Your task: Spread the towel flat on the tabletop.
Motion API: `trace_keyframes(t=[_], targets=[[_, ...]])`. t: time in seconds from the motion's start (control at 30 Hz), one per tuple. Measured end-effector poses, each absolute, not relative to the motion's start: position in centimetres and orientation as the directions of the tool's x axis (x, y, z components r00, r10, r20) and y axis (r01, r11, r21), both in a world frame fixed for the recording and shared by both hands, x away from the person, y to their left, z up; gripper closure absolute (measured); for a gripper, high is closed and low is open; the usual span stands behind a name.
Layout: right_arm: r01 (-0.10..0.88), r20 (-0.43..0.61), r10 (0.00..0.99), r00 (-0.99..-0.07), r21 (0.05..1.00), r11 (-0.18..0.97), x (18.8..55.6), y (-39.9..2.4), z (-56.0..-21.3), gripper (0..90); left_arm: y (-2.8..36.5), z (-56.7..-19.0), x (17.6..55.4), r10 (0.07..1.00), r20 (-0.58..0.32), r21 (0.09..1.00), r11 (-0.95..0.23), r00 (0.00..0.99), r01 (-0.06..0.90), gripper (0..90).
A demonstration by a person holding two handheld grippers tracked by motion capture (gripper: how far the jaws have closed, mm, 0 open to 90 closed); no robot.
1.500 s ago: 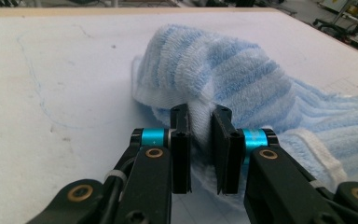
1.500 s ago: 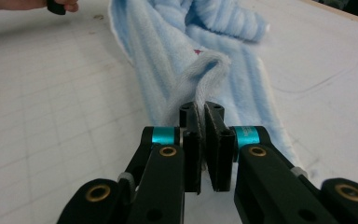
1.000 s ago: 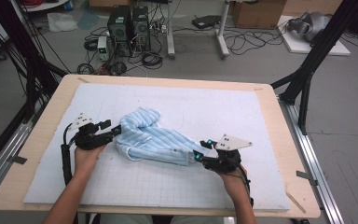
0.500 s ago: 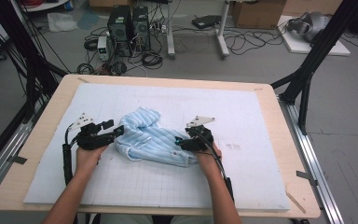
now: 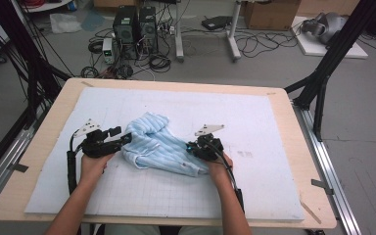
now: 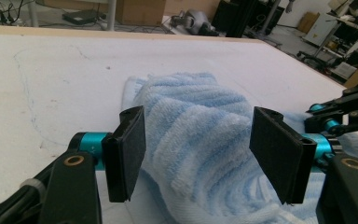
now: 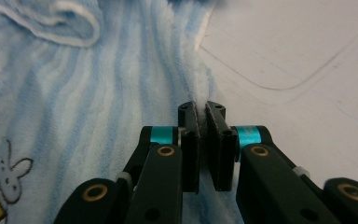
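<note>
Centrally on the white mat [image 5: 274,196] lies a crumpled blue striped towel [image 5: 156,147] (a small bunny print shows on it). The left gripper [image 6: 196,154] gapes wide around its bunched end, while the right gripper [image 7: 203,112] pinches a thin edge of it.

L gripper [image 6: 198,154] jaws spread wide, straddling bunched blue-striped towel [image 6: 200,126] on white mat [image 6: 51,74]; pads [image 6: 133,144] clear of cloth. Other gripper [image 6: 342,114] at towel's far right.
</note>
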State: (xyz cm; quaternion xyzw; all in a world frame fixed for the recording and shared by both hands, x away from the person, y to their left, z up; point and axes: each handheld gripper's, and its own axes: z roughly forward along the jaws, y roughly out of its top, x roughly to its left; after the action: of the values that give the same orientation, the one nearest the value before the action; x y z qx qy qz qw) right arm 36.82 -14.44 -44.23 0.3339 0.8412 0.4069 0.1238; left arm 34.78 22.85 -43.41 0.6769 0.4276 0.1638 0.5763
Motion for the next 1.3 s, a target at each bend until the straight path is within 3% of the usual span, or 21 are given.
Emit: trace_keyframes(t=[0.57,0.83,1.13,1.2,1.27,1.3], targets=[[0.449,0.099,0.767,-0.634,0.855,0.261,31.9,-22.1,-42.2,85.0,22.6,-43.5,34.9,0.769,-0.27,0.92,0.03,0.579,0.39,36.4],[0.462,0.087,0.788,-0.61,0.846,0.265,30.7,-23.7,-42.4,85.0,22.4,-43.6,35.0,0.766,-0.273,0.917,0.024,0.582,0.399,36.5],[0.512,-0.044,0.845,-0.533,0.778,0.364,29.8,-24.3,-42.8,84.6,20.6,-43.8,35.8,0.719,-0.312,0.894,0.002,0.621,0.448,36.6],[0.519,-0.04,0.858,-0.512,0.782,0.346,29.8,-24.5,-42.7,81.9,19.6,-44.1,36.0,0.697,-0.31,0.893,-0.02,0.647,0.45,37.8],[0.515,-0.01,0.864,-0.503,0.799,0.309,29.8,-24.9,-42.7,68.9,18.6,-44.5,36.0,0.678,-0.301,0.888,-0.057,0.671,0.456,38.4],[0.51,-0.003,0.869,-0.495,0.809,0.293,29.9,-25.0,-42.7,67.3,18.2,-44.8,36.0,0.667,-0.302,0.884,-0.072,0.682,0.462,38.3]])
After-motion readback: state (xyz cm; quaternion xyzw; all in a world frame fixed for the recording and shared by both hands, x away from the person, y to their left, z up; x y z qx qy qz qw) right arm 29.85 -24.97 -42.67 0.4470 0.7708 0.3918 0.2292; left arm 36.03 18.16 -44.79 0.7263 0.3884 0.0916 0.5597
